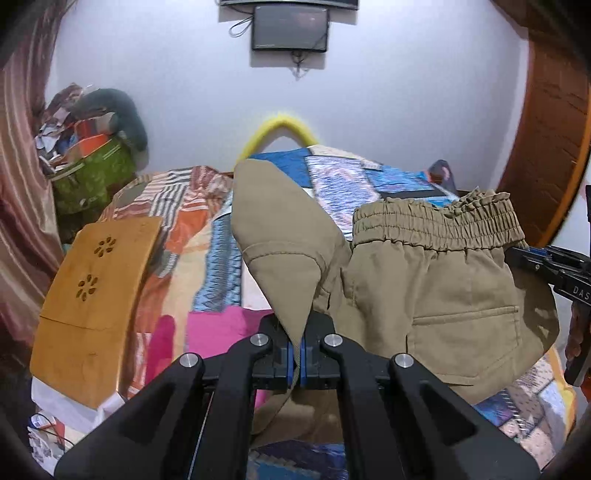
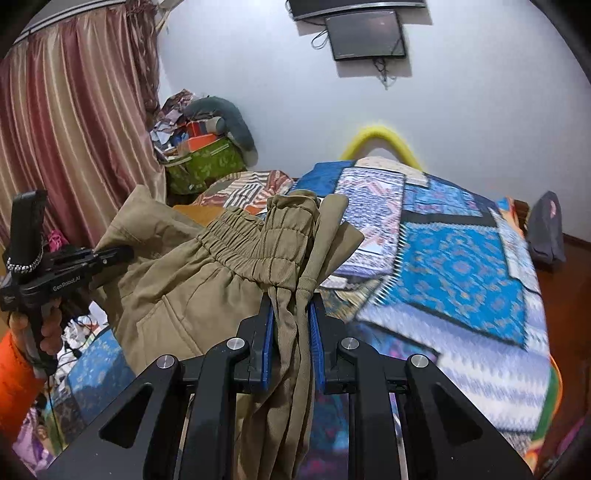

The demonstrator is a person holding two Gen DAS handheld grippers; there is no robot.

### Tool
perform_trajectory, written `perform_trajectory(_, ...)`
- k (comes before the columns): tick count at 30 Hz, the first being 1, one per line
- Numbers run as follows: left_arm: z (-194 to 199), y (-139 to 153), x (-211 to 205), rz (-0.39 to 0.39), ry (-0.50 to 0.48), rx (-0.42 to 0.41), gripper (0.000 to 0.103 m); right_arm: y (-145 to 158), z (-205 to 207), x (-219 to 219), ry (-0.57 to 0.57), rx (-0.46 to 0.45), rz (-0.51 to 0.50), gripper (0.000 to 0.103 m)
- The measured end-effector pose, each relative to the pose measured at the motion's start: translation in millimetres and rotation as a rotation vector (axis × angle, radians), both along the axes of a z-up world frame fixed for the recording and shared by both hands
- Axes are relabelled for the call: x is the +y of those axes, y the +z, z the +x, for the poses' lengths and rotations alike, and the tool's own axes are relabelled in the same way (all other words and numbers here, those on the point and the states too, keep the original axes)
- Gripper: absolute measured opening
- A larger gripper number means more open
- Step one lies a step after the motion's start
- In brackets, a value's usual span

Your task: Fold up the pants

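While we hold the pants [image 1: 424, 280] up off the bed [image 1: 207, 258], our left claw [image 1: 294, 356] is fully closed, its blue pads pinching a thin pointed fold of the khaki cloth. That fold rises straight up ahead of the left claw, and the rest of the pants spreads to its right, with the elastic waistband [image 1: 436, 218] uppermost and a back pocket [image 1: 465, 339] facing us. At the far right of that view our right claw [image 1: 532, 260] meets the edge of the cloth just under the waistband.

In the right wrist view, our right claw [image 2: 291, 328] is nearly closed on a thick gathered bunch of the pants [image 2: 207, 280], which fills the gap between its blue pads; the bunched waistband [image 2: 266, 243] stands just ahead of the fingertips. The cloth stretches away to the left of this claw toward our left claw [image 2: 110, 254], gripped by a hand [image 2: 40, 325] with an orange sleeve [image 2: 14, 376].

Below and beyond both claws lies the bed with its patchwork cover [image 2: 461, 266]. To the left of the left claw a wooden board [image 1: 88, 295] rests on the bed. On the wall ahead hangs a dark screen [image 1: 290, 27].
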State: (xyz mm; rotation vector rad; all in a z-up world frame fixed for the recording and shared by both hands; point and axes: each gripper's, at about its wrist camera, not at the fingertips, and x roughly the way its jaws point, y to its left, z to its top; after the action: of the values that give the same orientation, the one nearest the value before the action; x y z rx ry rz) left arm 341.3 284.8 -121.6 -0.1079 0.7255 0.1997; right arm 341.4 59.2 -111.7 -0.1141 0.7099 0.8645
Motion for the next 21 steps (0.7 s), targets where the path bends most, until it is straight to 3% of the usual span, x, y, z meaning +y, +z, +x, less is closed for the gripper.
perform_trajectory(4, 10.5, -26.7, 31.4, -0.003, 0.037, 0.033, 0.002, -24.6, 14.6, 33.4, 0.020, 0.025, -0.017, 0.016)
perform_trajectory(7, 17.8, -58.9, 56.7, -0.052, 0.062, 0.088, 0.002, -51.1, 21.2, 54.6, 0.035, 0.063, -0.055, 0.016)
perform_trajectory(12, 25.2, -135.4, 93.7, -0.113, 0.108, 0.277, 0.004, -112.4, 24.2, 79.1, 0.043, 0.143, -0.178, 0.016)
perform_trajectory(16, 20.3, -163.9, 105.9, -0.110, 0.122, 0.328, 0.023, -129.5, 30.3, 73.6, 0.011, 0.193, -0.217, 0.020)
perform_trajectory(19, 9.4, -159.2, 109.7, -0.090, 0.133, 0.314, 0.036, -122.5, 26.8, 65.3, 0.009, 0.194, -0.229, 0.023)
perform_trajectory(21, 0.8, -154.5, 115.8, -0.076, 0.152, 0.313, 0.039, -113.9, 18.8, 60.6, 0.005, 0.172, -0.247, 0.031)
